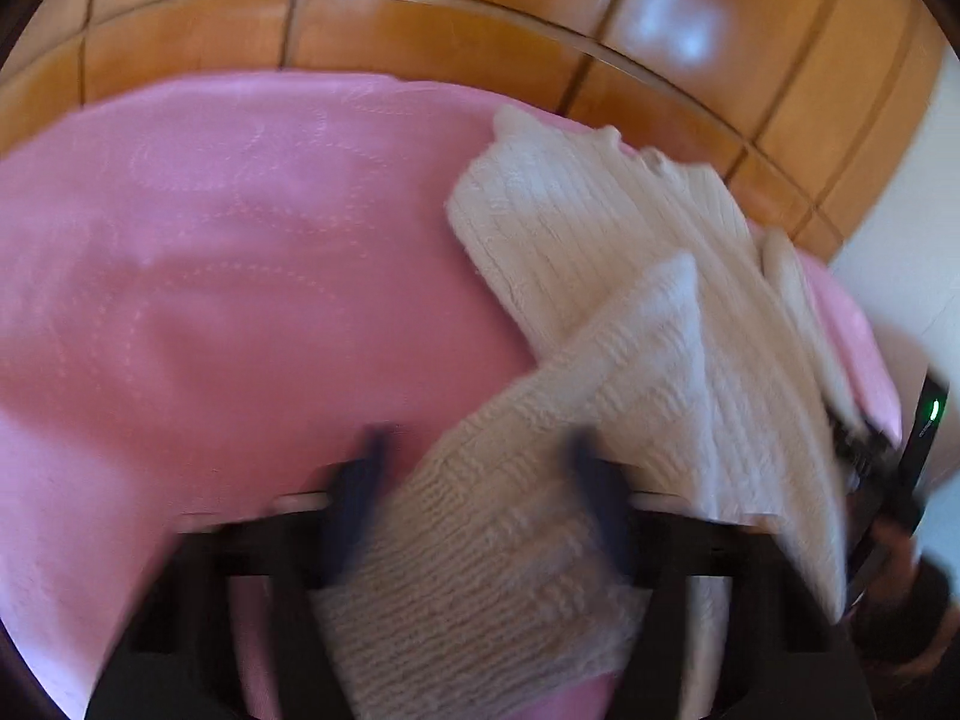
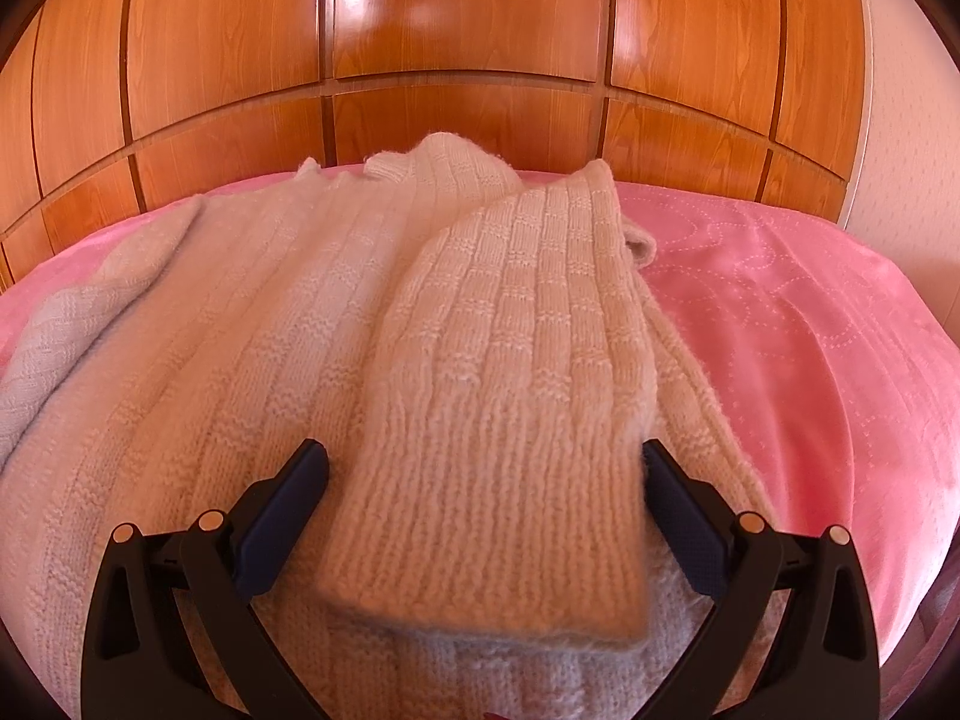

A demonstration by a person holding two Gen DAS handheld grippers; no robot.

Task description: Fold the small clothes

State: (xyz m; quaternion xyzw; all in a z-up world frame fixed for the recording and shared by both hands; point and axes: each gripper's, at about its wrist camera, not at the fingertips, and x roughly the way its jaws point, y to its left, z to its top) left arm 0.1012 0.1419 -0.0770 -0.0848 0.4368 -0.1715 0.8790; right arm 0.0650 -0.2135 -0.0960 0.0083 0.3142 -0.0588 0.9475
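A cream knitted sweater (image 2: 252, 360) is spread on the pink bed (image 2: 810, 324); its sleeves are straddled by the wide-open right tool (image 2: 486, 462) and left tool (image 1: 480, 450).

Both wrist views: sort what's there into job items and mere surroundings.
For the job:
- cream ribbed knit sweater, its sleeve folded across the body
- left gripper
- right gripper

Just there:
- pink quilted bedspread
- glossy orange-brown wooden panelling
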